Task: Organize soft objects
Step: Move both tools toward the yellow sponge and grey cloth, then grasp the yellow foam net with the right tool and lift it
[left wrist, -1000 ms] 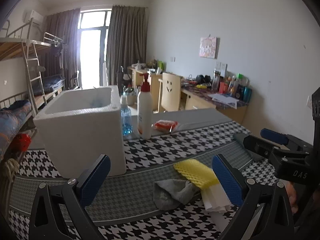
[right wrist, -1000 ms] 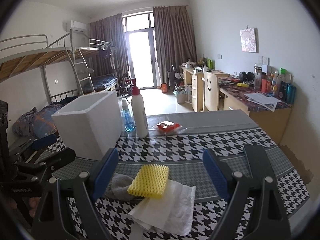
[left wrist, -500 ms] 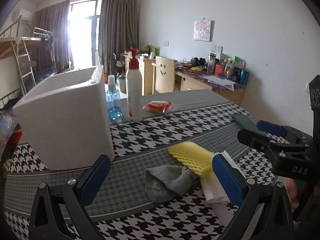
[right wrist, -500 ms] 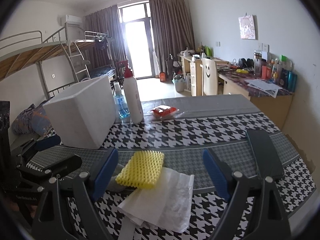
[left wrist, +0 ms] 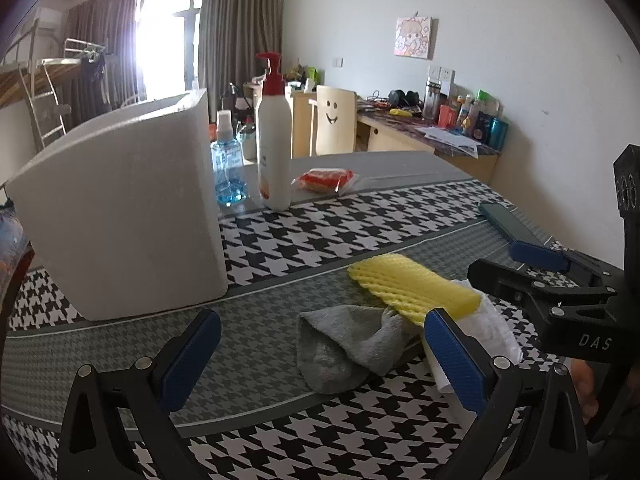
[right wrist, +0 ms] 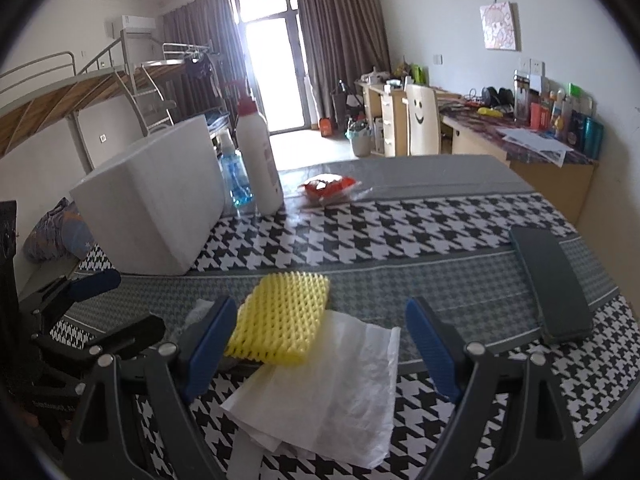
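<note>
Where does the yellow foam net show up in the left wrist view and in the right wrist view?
Left wrist: the yellow foam net lies right of centre on the table, overlapping a grey sock and a white tissue.
Right wrist: it sits low and left of centre, partly on the white tissue.
Shared landmark: the white foam box, standing beyond the net and to its left in both views.

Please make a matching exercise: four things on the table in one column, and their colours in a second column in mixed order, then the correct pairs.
Things:
1. foam net
2. sock
3. foam box
4. spray bottle

Colours:
A. white
B. blue liquid inside
C. yellow
D. grey

Pairs: 1-C, 2-D, 3-A, 4-B
</note>
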Available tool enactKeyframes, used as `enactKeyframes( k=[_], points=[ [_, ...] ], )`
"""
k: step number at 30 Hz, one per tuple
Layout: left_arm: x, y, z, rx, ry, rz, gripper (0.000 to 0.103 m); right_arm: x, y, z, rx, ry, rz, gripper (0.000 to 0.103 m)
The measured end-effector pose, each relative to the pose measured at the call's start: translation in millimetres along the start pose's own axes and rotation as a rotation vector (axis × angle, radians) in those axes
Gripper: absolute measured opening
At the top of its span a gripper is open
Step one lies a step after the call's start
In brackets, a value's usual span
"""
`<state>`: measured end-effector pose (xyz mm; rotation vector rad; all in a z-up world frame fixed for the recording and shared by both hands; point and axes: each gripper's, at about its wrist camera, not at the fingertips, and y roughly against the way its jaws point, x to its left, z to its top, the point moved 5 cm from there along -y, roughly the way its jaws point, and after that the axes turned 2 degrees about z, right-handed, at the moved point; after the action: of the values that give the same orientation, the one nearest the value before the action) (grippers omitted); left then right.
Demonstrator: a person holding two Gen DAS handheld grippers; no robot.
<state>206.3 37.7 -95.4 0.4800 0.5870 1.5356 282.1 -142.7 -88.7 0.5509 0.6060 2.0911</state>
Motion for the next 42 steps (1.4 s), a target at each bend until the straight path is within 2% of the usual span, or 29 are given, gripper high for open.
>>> enactKeyframes(
  k=[15,20,25,27,30,39,42],
  points=[
    [4.8,-17.9,-6.3,0.038,0.002,-0.01,0.102,8.0,-26.7,-13.2,0.093,-0.011,0.059,0.089],
    [4.8,-19.4,-7.4,0.037,-0.001,-0.01,0.102,11.0,-32.7,-16.9,0.12,-0.011,0.075,0.084],
    [6.0,-20.1,-7.8,0.038,0.002,-0.008,0.102,13.0,-37.0,-20.1,0.153,-0.025,0.11,0.067],
    [6.6,-21.0,-7.2,0.039,0.005,-0.01,0.102,13.6,-38.7,-22.0,0.168,-0.032,0.124,0.063],
    [6.3,-20.4,-7.5,0.036,0.003,-0.008,0.102,16.0,-39.6,-23.9,0.176,-0.032,0.139,0.062],
    [3.6,-18.3,-8.8,0.036,-0.007,-0.015,0.102,22.3,-34.7,-24.5,0.174,-0.021,0.173,0.025],
    [1.8,-17.2,-9.2,0.035,-0.012,-0.017,0.102,21.3,-30.5,-24.1,0.165,-0.03,0.176,0.022]
  ],
)
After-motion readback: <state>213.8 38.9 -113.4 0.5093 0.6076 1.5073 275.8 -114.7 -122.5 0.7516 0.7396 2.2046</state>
